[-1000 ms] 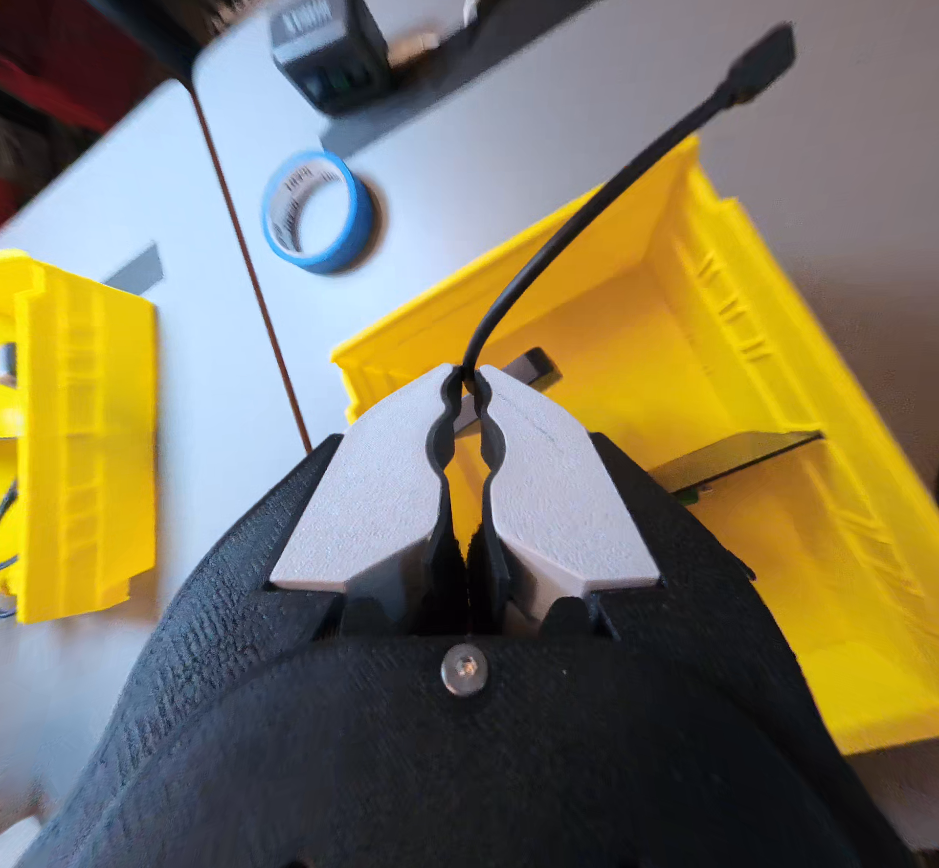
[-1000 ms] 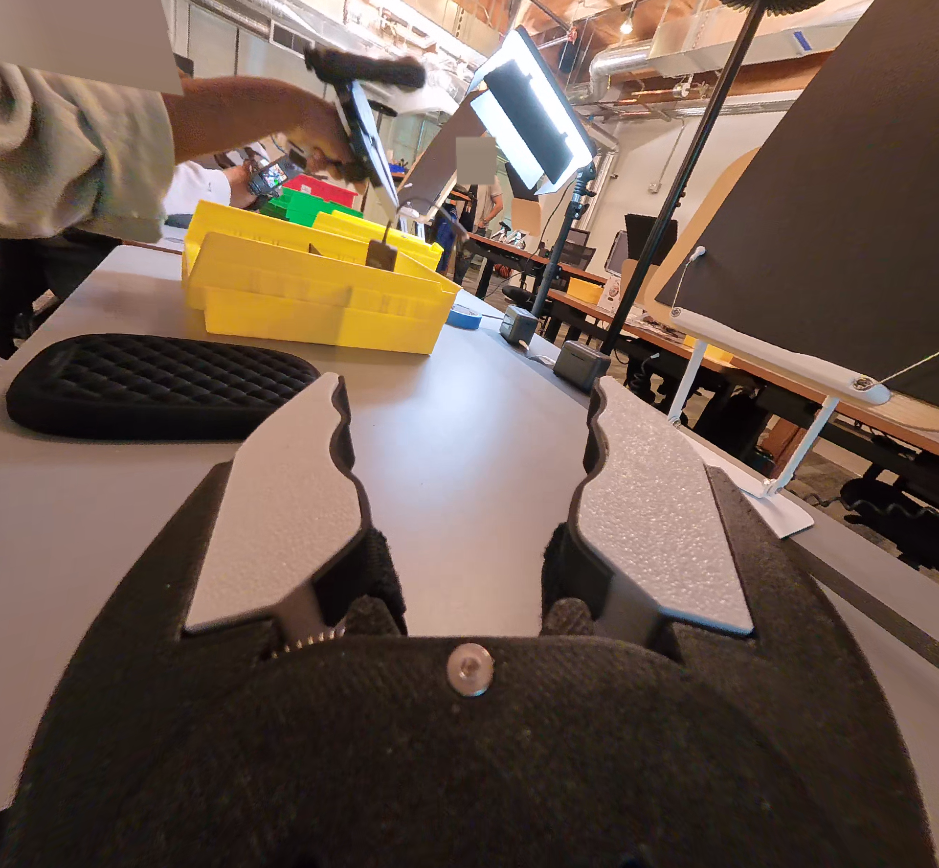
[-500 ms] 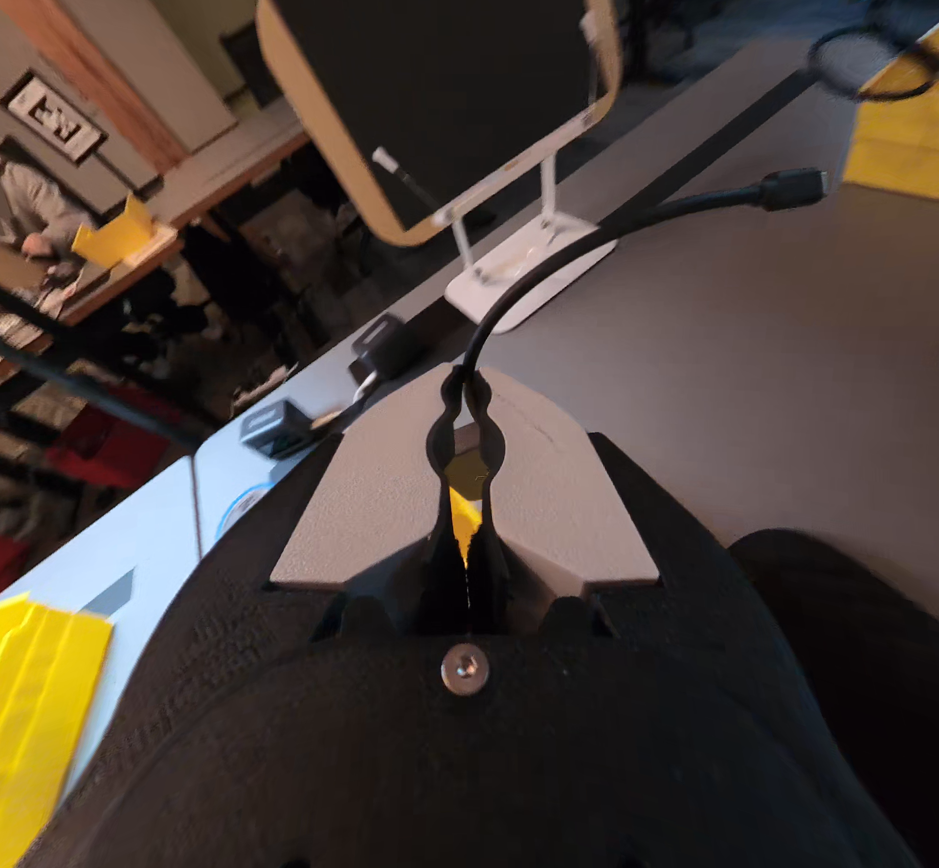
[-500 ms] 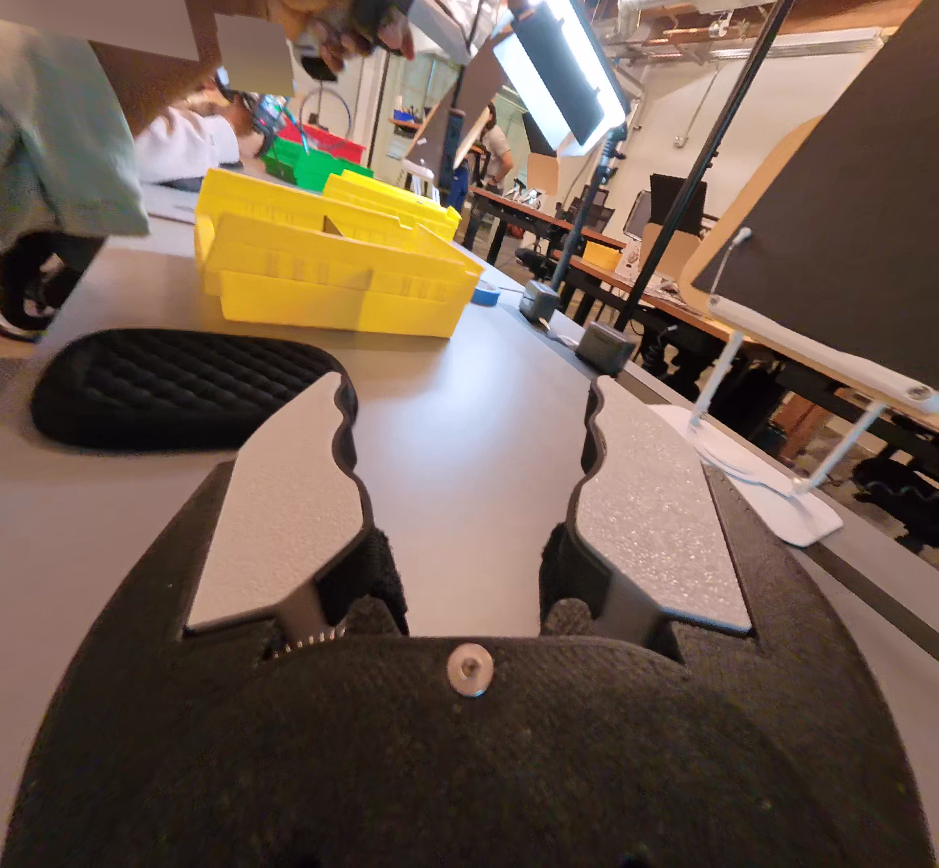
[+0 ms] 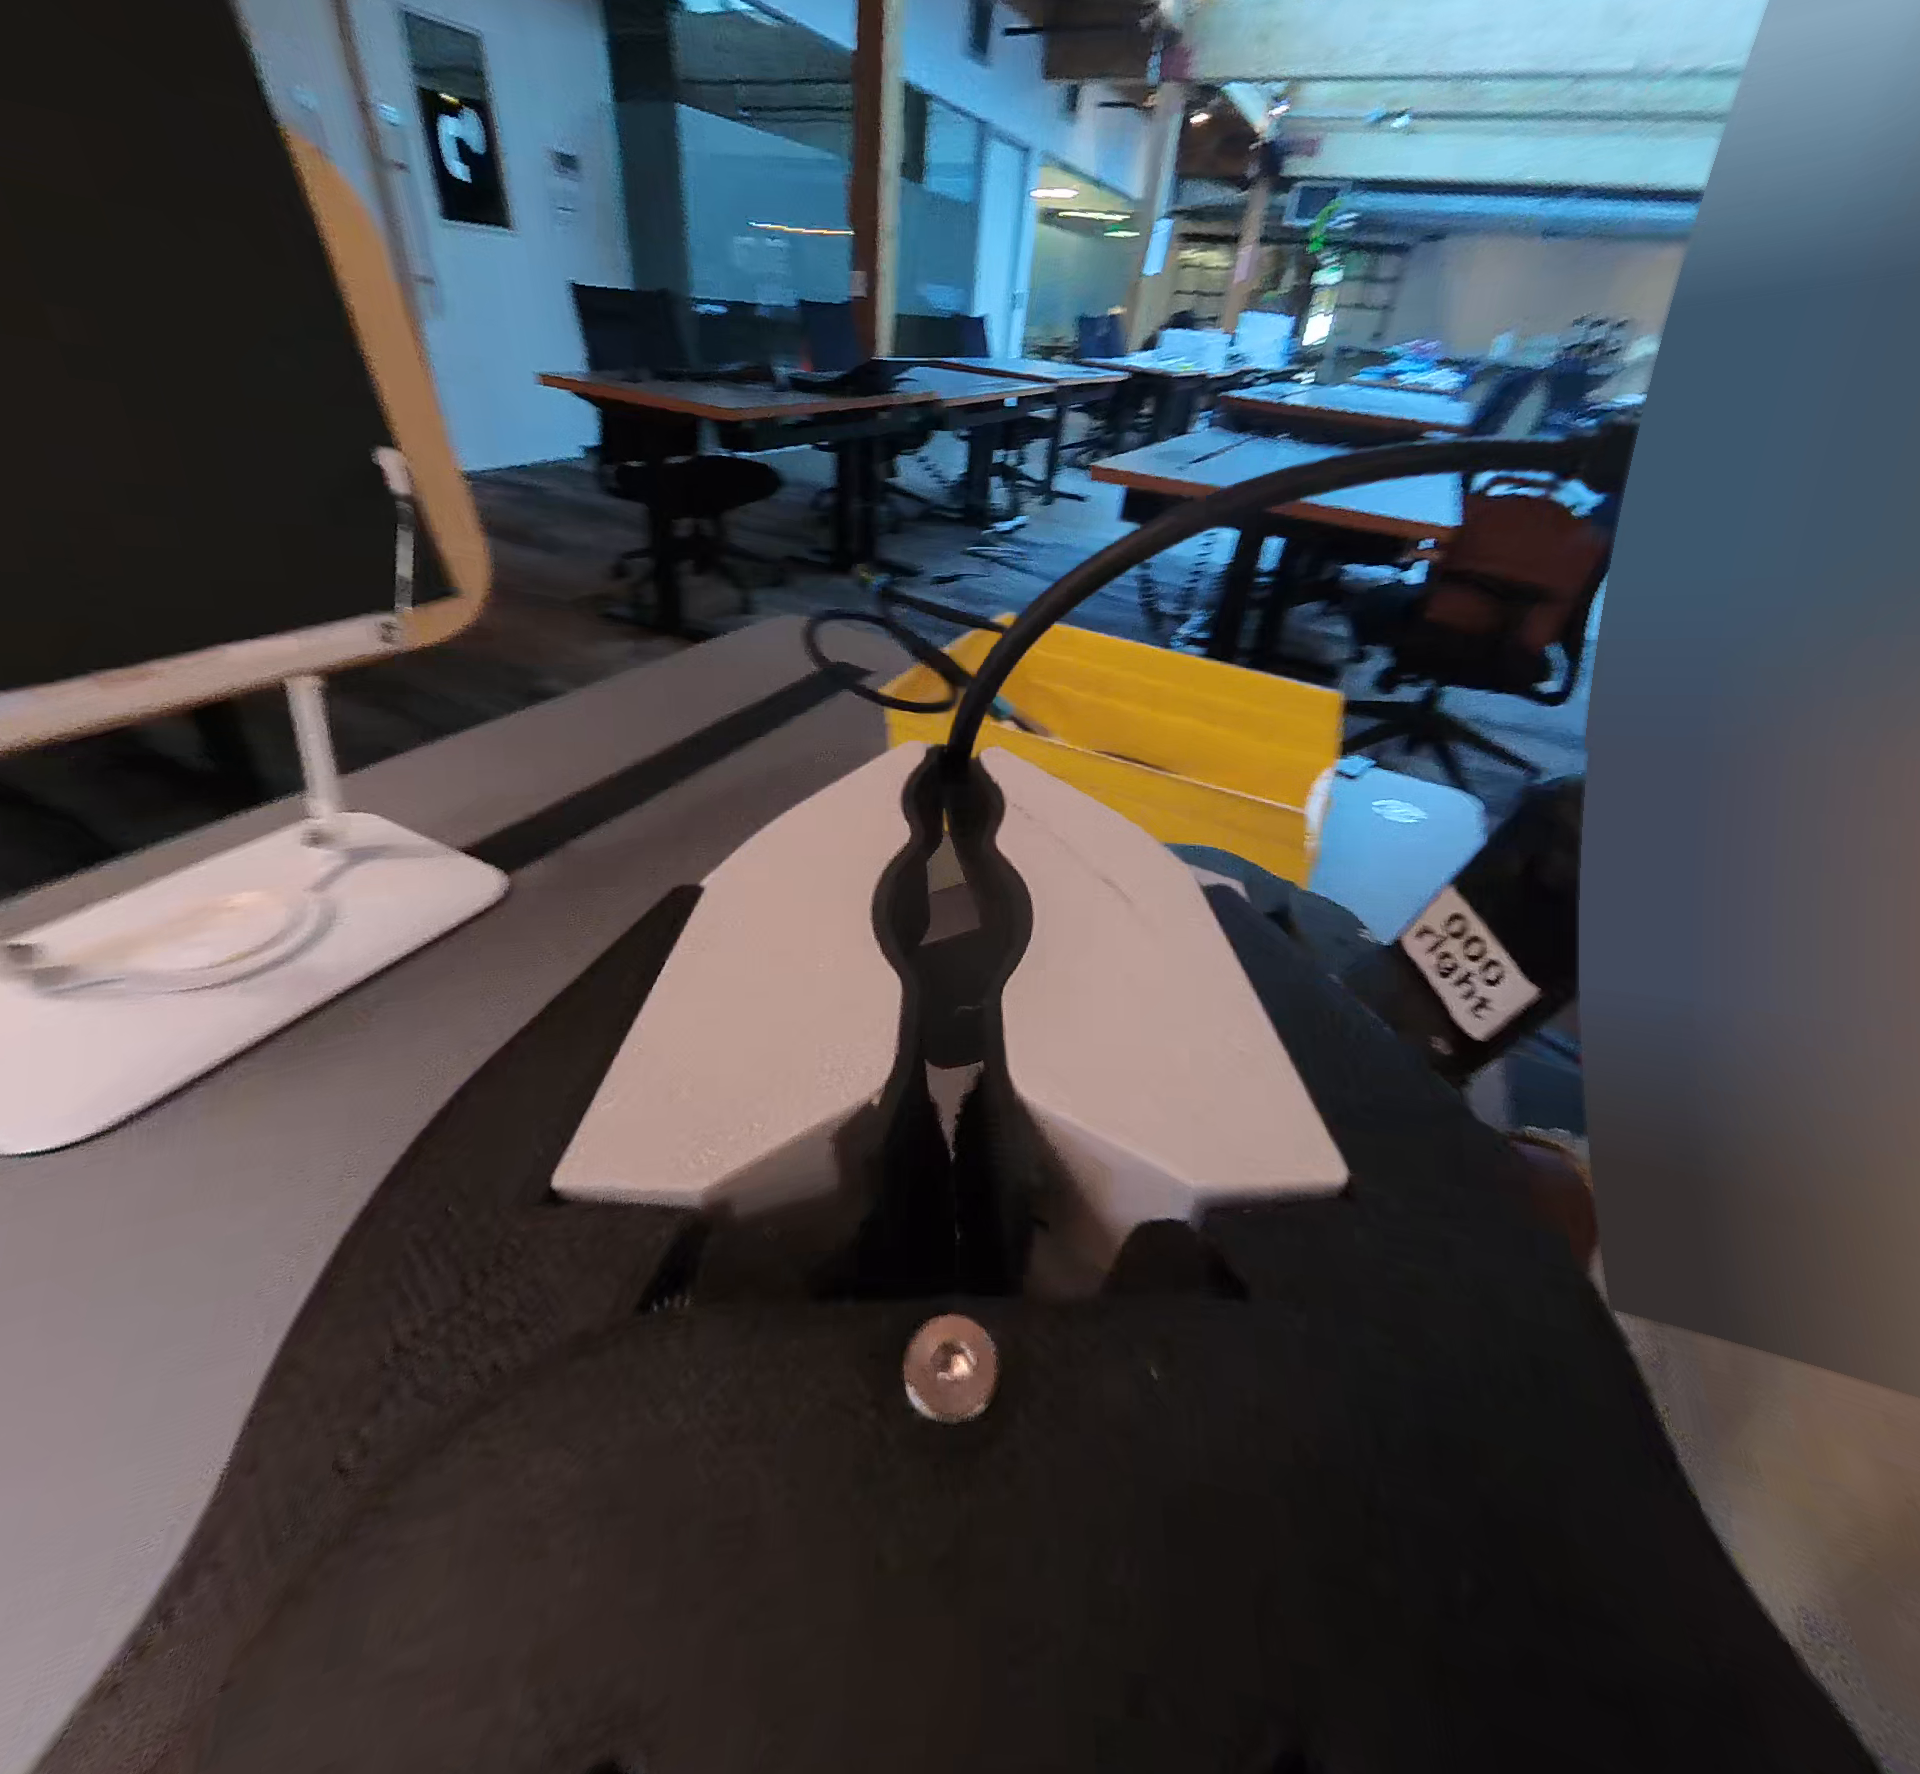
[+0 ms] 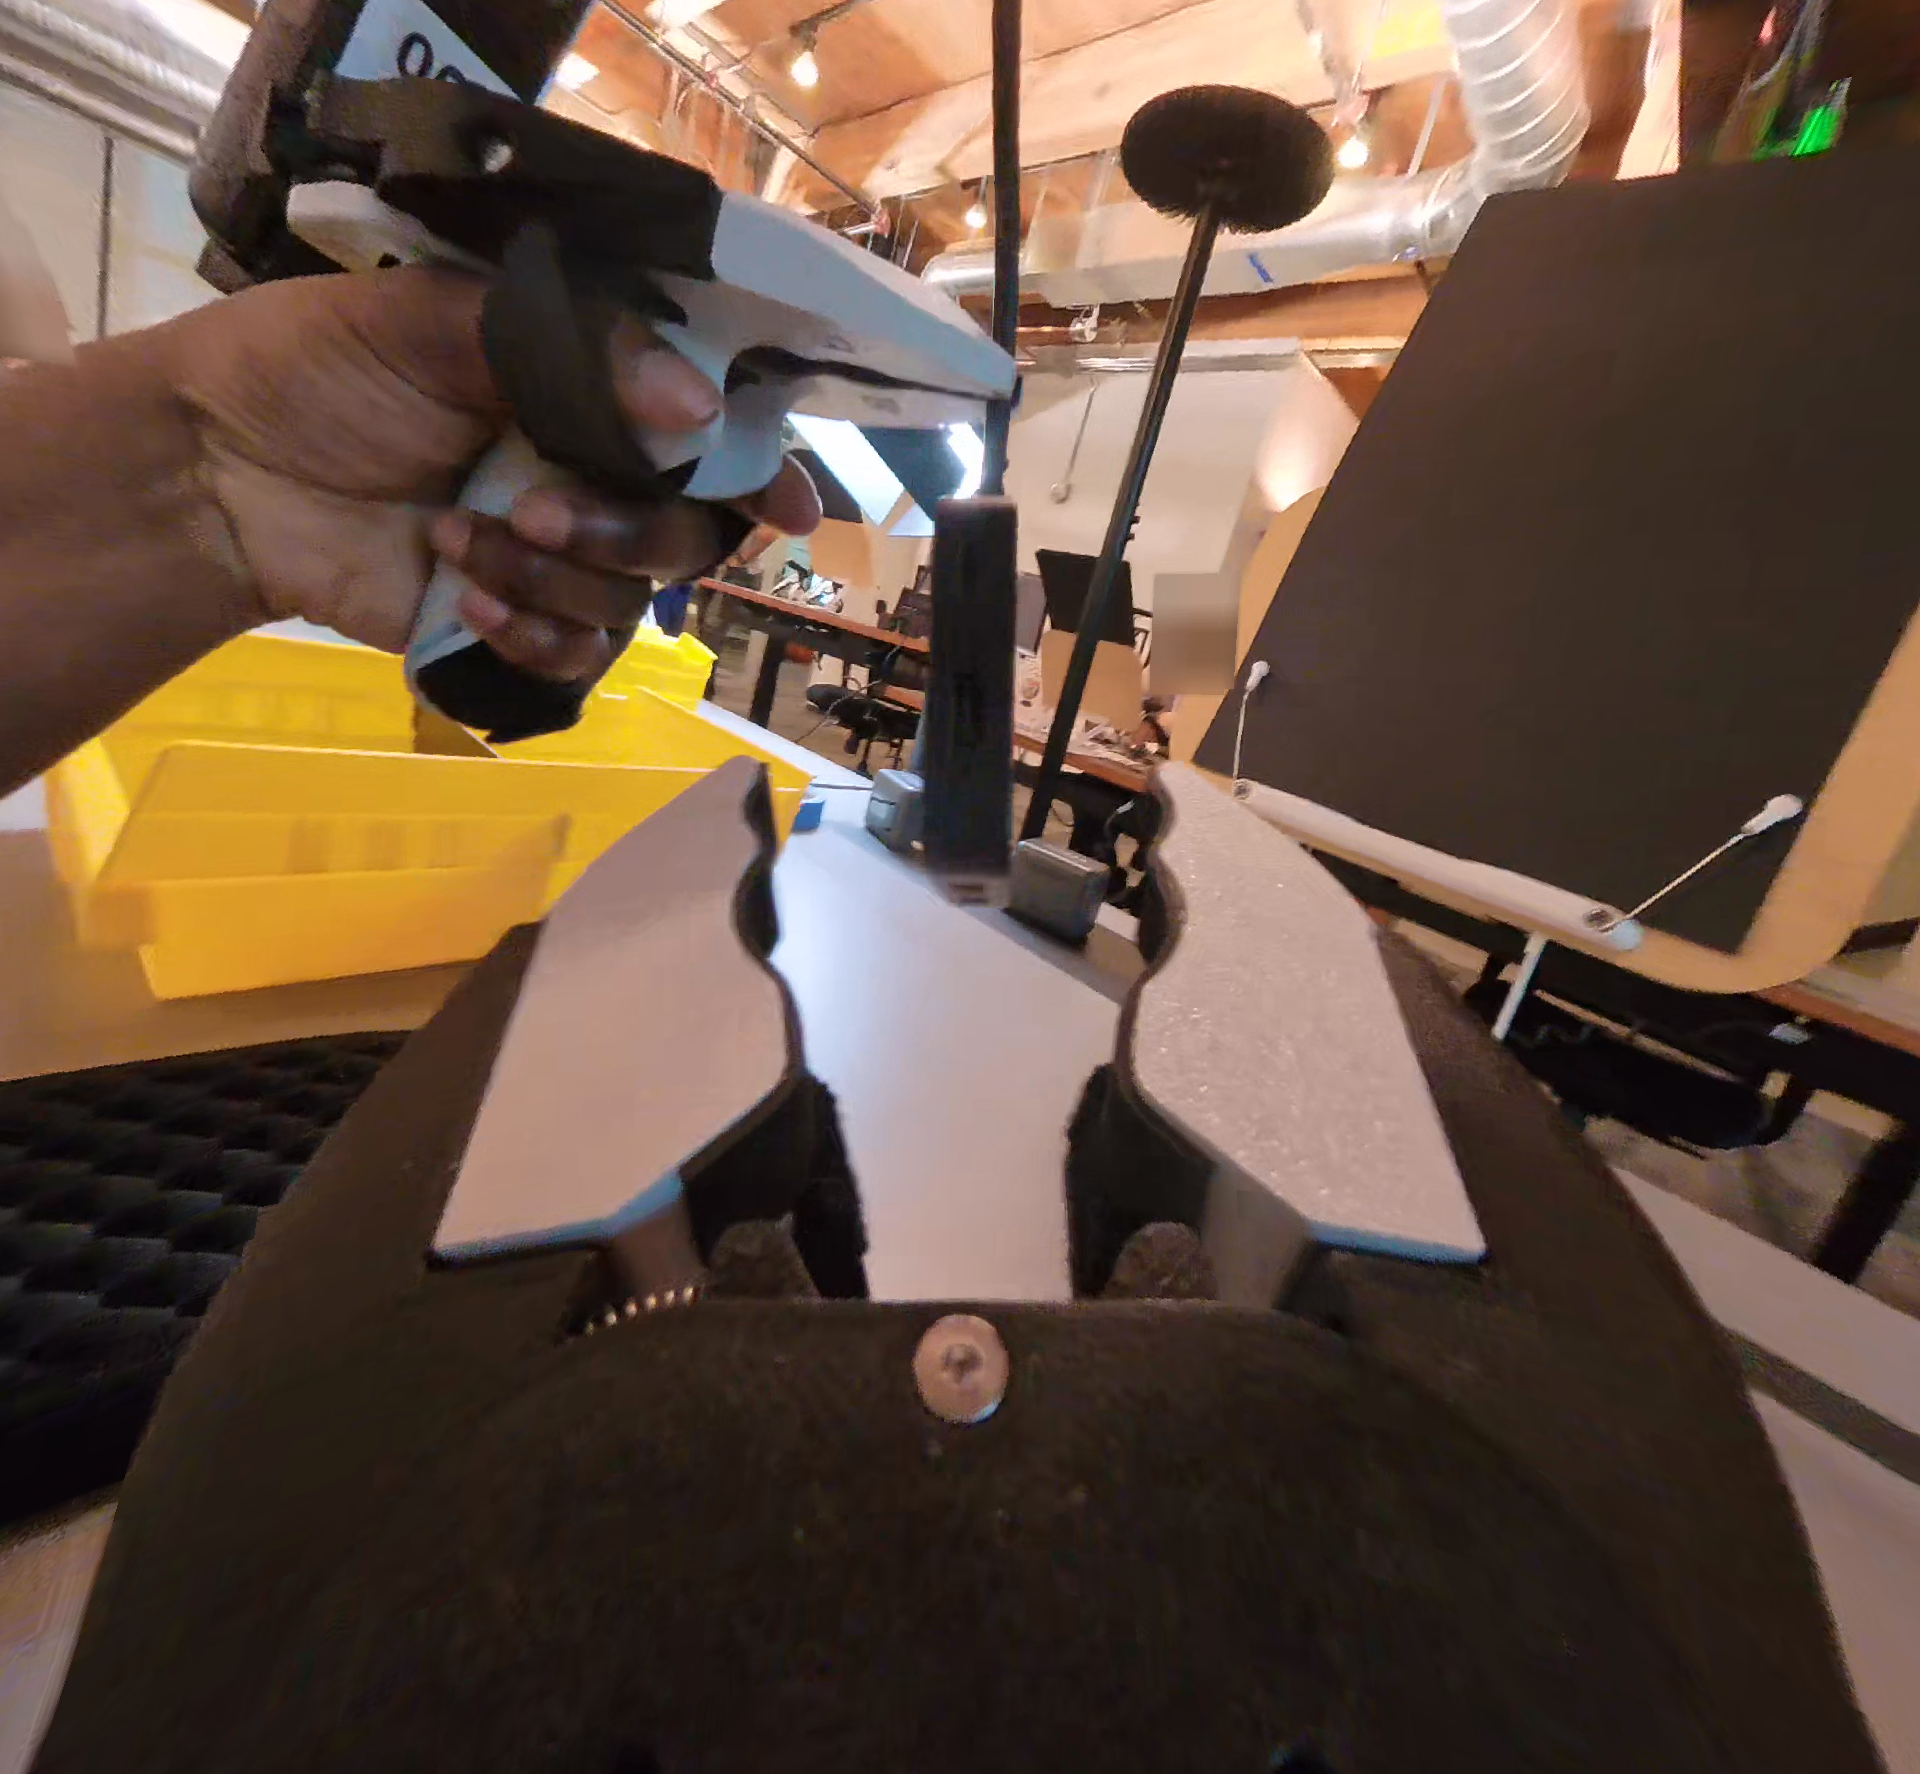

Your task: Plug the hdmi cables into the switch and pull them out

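My left gripper (image 5: 961, 758) is shut on a thin black HDMI cable (image 5: 1143, 529) that arcs up and to the right, and its far end is hidden. In the right wrist view a hand holds the left gripper (image 6: 987, 379) at upper left, pinching the cable (image 6: 1003, 166). The long black plug (image 6: 966, 685) hangs straight down below it, metal end (image 6: 974, 890) lowest. My right gripper (image 6: 961, 784) is open and empty above the grey table (image 6: 935, 1049). The plug hangs just beyond the gap between its fingertips. I see no switch that I can name.
Yellow bins (image 6: 312, 851) stand at left, and another yellow bin (image 5: 1143, 716) holds cables. A black mat (image 6: 156, 1153) lies at near left. A black board (image 6: 1558, 581) on a white stand (image 5: 208, 945) is at the table edge. Small grey boxes (image 6: 1060, 877) and a blue tape roll (image 6: 810, 810) sit farther back. The left gripper's tips are roughly 8 cm from the right gripper's.
My left gripper lifted the cable out of the yellow bin and swung it over in front of my right gripper. The plug now hangs there. My right gripper stayed open.
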`<state>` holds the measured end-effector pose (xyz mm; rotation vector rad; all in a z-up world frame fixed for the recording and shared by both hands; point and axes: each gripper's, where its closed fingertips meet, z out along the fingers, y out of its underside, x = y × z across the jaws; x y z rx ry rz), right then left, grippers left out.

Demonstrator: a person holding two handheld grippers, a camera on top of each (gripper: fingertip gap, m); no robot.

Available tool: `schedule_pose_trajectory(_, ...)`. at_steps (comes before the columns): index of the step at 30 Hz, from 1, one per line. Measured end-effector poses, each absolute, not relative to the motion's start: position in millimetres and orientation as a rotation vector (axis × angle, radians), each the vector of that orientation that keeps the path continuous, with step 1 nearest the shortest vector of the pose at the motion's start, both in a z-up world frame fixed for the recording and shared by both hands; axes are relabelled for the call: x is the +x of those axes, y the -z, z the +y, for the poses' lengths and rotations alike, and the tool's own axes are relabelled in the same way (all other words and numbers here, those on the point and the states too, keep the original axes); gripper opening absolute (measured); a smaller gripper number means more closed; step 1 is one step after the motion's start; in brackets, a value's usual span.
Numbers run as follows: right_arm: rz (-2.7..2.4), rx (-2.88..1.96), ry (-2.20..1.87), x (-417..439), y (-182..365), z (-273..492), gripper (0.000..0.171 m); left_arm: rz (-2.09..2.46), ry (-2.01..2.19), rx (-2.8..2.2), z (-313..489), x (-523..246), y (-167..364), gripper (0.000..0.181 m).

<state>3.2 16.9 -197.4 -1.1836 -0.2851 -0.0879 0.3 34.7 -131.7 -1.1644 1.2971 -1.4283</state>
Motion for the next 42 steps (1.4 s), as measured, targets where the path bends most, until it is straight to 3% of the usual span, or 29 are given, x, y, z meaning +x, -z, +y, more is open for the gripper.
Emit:
schedule_pose_trajectory(2, -0.320, -1.147, 0.116, 4, 194, 9, 0.024, 1.287, 1.501, -1.175, 29, 0, 136, 0.004)
schedule_pose_trajectory(3, -0.336, -1.122, 0.116, 3, 191, 3, 0.014, 1.276, 1.533, -1.174, 28, -2, 138, 0.004)
schedule_pose_trajectory(6, -0.394, -1.192, 0.067, 6, 194, -2, 0.014, 1.287, 1.540, -1.165, 30, -9, 151, 0.006)
schedule_pose_trajectory(9, -0.428, -1.396, 0.108, 24, 208, 0, 0.014, 1.343, 1.305, -1.150, 39, -18, 182, 0.029)
schedule_pose_trajectory(14, -0.623, -1.711, 0.274, 45, 237, -5, 0.014, 1.523, 1.053, -0.691, -13, -35, 209, 0.031)
schedule_pose_trajectory(18, -0.855, -1.860, 0.285, 36, 256, -11, 0.014, 1.555, 0.879, -0.572, -22, -21, 211, 0.043)
schedule_pose_trajectory(24, -1.054, -1.848, 0.206, 9, 261, -18, 0.014, 1.733, 0.697, -0.550, -19, -3, 245, 0.040)
schedule_pose_trajectory(26, -1.108, -1.838, 0.201, 4, 263, -22, 0.014, 1.756, 0.682, -0.545, -20, -3, 251, 0.022)
schedule_pose_trajectory(30, -1.131, -1.717, 0.229, -3, 251, -20, 0.015, 1.689, 0.842, -0.628, -19, -9, 244, 0.017)
schedule_pose_trajectory(33, -0.993, -1.516, 0.165, -8, 221, -17, 0.029, 1.512, 1.118, -0.665, -18, -20, 221, 0.016)
schedule_pose_trajectory(37, -0.712, -1.183, -0.269, -17, 175, -32, 0.047, 1.174, 1.646, -0.615, -21, -44, 180, 0.015)
schedule_pose_trajectory(42, -0.620, -0.978, -0.637, -36, 169, -44, 0.048, 1.083, 1.821, -0.559, -37, -45, 175, 0.015)
